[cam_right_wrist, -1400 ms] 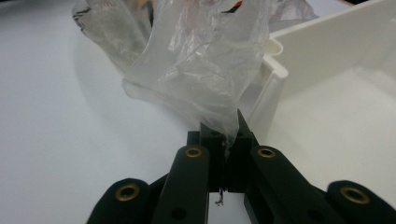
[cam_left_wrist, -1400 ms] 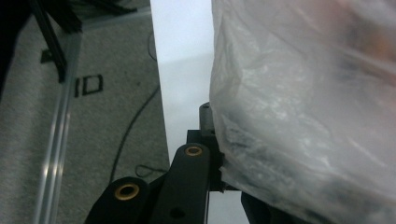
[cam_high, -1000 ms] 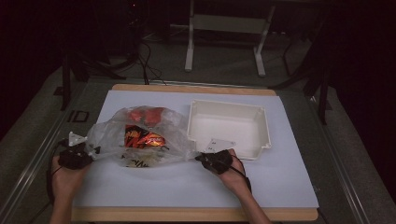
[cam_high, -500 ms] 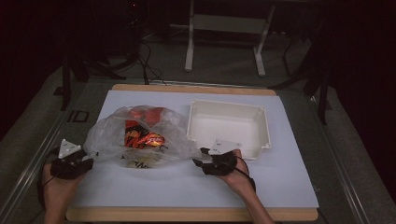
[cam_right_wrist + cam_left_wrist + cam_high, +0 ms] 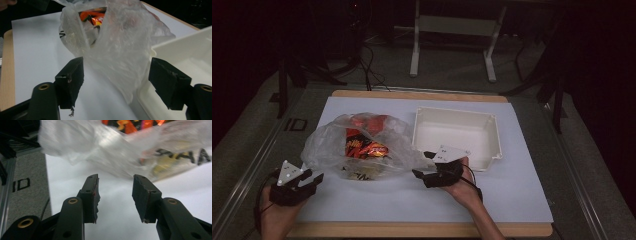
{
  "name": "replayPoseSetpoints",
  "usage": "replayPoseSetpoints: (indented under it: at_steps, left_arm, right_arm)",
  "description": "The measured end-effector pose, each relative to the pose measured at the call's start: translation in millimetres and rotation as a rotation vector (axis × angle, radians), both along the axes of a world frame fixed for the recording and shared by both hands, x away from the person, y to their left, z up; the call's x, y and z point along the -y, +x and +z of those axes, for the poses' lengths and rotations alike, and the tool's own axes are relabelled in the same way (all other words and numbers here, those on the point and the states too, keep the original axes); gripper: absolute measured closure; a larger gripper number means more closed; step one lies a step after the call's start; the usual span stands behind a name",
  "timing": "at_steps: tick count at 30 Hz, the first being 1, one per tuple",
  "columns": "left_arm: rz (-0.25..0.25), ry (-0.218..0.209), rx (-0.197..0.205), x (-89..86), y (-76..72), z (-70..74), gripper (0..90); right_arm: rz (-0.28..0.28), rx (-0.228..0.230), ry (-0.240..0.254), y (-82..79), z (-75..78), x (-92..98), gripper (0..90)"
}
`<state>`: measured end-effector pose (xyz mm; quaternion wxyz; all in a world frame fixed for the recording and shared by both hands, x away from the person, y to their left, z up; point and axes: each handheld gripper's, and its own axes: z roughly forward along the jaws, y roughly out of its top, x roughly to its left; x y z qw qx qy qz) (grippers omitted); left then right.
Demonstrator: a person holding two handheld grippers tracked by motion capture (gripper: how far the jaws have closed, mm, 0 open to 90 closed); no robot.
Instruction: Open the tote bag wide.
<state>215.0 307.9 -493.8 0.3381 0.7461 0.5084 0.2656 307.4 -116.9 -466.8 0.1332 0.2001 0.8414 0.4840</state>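
While both grippers stand empty:
Bag (image 5: 362, 145): on the worktop (image 5: 512, 200), left of the tray (image 5: 457, 132).
Right gripper (image 5: 424, 165): fingers just released, bag's corner between them, nearer.
Left gripper (image 5: 314, 179): fingers spread, bag just ahead.

Dim room, grey floor (image 5: 257, 150), white table frame (image 5: 452, 30) behind.

Plastic bag (image 5: 105, 152) blurred, cut off at top, its lettering perhaps unreadable, snack packets (image 5: 362, 145) part-veiled

High view overlooks table; gripper views closely face the plastic bag (image 5: 362, 147).
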Motion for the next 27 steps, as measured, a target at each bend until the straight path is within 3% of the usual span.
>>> replayPoseSetpoints:
  at_steps: [8,15,18,23,27]
  left_arm:
    - [-0.088,0.028,0.006,22.0,-9.6,4.6,58.5]
    - [-0.19,0.057,0.064,50.5,-7.5,23.6,59.4]
    - [-0.161,0.081,0.08,58.8,1.2,31.1,51.4]
    - [-0.166,0.09,0.139,67.5,19.1,39.6,42.9]
    - [-0.165,0.106,0.118,68.4,40.8,34.5,38.3]
  right_arm:
    - [-0.009,0.005,-0.006,9.5,8.5,-23.7,28.2]
    - [-0.038,-0.015,-0.039,24.4,8.5,-44.8,28.4]
    - [-0.046,-0.015,-0.057,28.9,7.8,-51.5,28.5]
    - [-0.062,-0.029,-0.075,37.7,6.0,-58.3,28.7]
    - [-0.074,-0.037,-0.092,42.6,4.2,-62.4,31.1]
